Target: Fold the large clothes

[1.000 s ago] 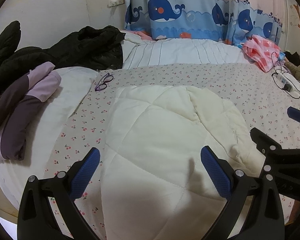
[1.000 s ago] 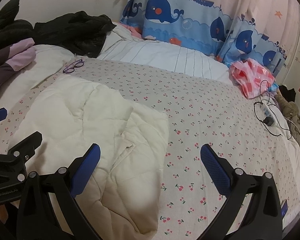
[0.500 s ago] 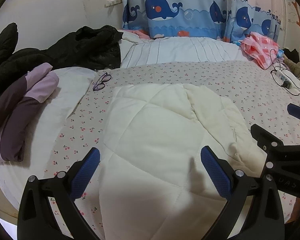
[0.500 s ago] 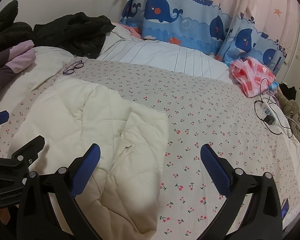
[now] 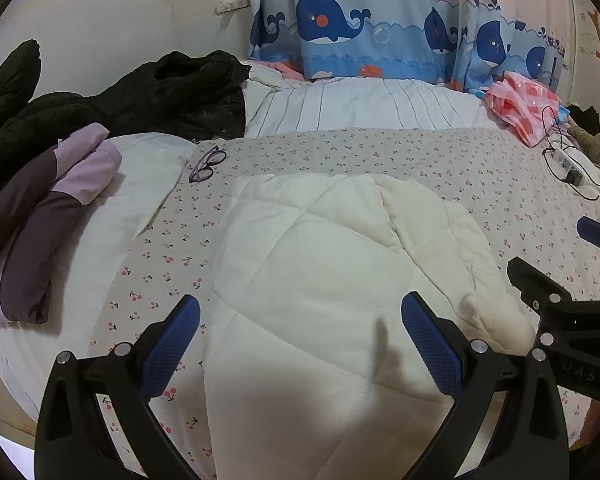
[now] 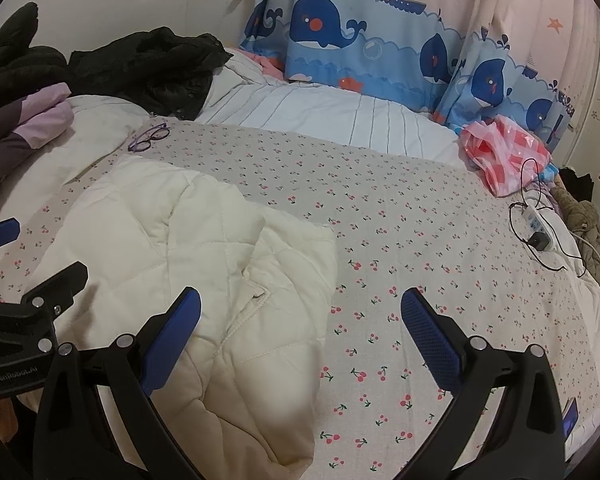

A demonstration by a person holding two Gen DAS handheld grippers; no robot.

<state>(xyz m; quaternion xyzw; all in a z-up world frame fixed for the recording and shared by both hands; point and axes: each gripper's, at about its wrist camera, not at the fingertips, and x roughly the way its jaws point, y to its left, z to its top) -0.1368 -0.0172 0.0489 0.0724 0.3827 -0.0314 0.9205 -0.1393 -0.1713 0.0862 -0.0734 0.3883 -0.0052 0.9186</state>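
Cream quilted jacket (image 5: pixel 320 280): centre and lower frame, flat on the cherry-print bed (image 6: pixel 420 240). One side apparently folded inward; further folds judged outstanding.
Left tool (image 5: pixel 300 344): spread wide, empty, above the near hem.
Right tool (image 6: pixel 300 336): spread wide, empty, over the jacket's right edge.
Nearby: purple glasses (image 5: pixel 207 164) upper left, just beyond the collar; black coat (image 5: pixel 172 92); purple garment (image 5: pixel 40 216); power strip (image 6: pixel 538 220), far right.

A cream quilted jacket (image 5: pixel 332 280) lies on a pale bedsheet (image 6: pixel 420 248) printed with small red cherries. The curtain (image 5: pixel 380 32) is blue with navy whales over pink. Purple-framed glasses (image 5: pixel 207 164), a black coat (image 5: pixel 172 92), a two-tone purple garment (image 5: pixel 40 208), a pink-and-red checked bag (image 6: pixel 504 152).
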